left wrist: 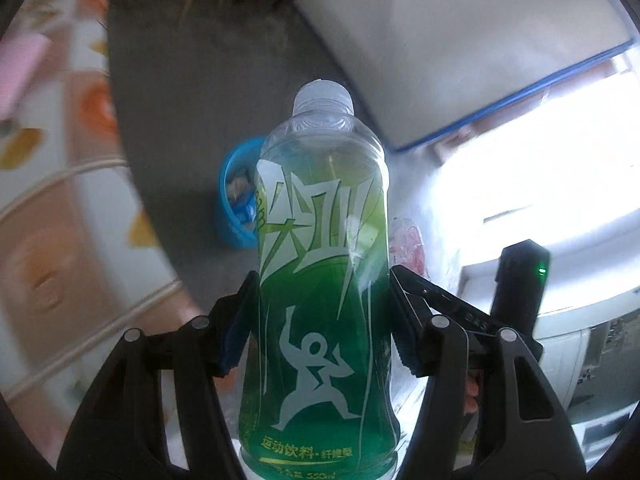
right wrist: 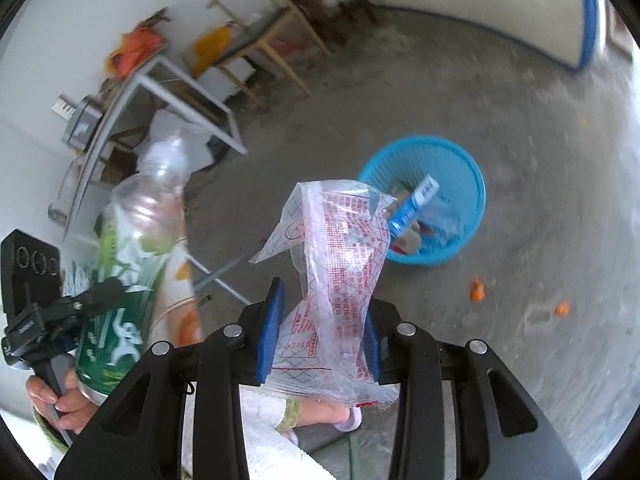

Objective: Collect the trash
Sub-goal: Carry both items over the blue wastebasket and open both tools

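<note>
The left hand-held gripper (left wrist: 324,320) clamps a green drink bottle (left wrist: 320,260); the right hand-held gripper (right wrist: 320,336) pinches a clear printed wrapper (right wrist: 340,264), both above the floor near the blue basket (right wrist: 468,168)

The grey concrete floor (right wrist: 400,92) carries everything here. A round blue mesh basket (right wrist: 472,168) stands on it, upright, with wrappers and a blue-and-white carton inside. Taking the basket as the mark: two small orange scraps (right wrist: 477,290) lie on the bare floor near it, on the camera's side and a little to the right. Well beyond the basket, wooden chairs (right wrist: 256,40) stand on the floor by the wall, and a white metal-framed table (right wrist: 180,84) stands to their left. In the left wrist view the basket (left wrist: 228,204) sits on the same grey floor (left wrist: 192,80).
</note>
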